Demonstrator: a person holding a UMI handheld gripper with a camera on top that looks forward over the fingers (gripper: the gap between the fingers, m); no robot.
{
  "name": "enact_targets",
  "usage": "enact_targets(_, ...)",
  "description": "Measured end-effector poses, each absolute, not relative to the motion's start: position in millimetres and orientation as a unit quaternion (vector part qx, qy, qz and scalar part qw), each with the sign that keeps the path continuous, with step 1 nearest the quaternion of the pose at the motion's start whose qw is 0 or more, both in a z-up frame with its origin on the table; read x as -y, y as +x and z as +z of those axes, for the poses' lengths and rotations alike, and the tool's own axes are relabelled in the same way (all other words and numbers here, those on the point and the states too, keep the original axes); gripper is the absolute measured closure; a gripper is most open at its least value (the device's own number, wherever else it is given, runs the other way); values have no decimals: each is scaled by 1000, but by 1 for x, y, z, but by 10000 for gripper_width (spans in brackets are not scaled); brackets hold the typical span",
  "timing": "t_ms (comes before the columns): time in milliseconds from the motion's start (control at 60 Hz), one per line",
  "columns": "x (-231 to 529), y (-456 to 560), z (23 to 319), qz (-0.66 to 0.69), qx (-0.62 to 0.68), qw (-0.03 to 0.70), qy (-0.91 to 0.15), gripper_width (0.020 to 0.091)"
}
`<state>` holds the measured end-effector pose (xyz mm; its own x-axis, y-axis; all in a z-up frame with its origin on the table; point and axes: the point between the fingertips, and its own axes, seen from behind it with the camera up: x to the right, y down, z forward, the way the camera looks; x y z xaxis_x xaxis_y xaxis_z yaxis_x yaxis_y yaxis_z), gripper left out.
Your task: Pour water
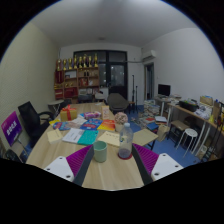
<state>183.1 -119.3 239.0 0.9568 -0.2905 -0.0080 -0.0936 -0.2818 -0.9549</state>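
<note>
**Two vessels ahead of spread fingers**

The gripper (pixel 112 168) hangs over the table (pixel 108 172), fingers wide apart and holding nothing. One green cup (pixel 99 151) stands just ahead, between them. One clear jar (pixel 125 137) stands a little beyond, toward the right finger. Coloured sheets (pixel 88 133) lie farther on. One white stool (pixel 189 139) stands well right.

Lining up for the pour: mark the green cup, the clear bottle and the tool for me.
green cup (pixel 100 151): gripper view, middle of its side wall.
clear bottle (pixel 124 135): gripper view, middle of its body.
tool (pixel 112 166): gripper view, midway between its fingertips, open, nothing held.
</note>
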Motion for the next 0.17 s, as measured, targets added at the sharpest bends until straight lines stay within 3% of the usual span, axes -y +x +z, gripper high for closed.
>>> enact_targets(67, 153, 149, 271, -87, -130, 593, -790, 271)
enact_targets(167, 197, 121, 296, -94, -143, 597, -784, 273)
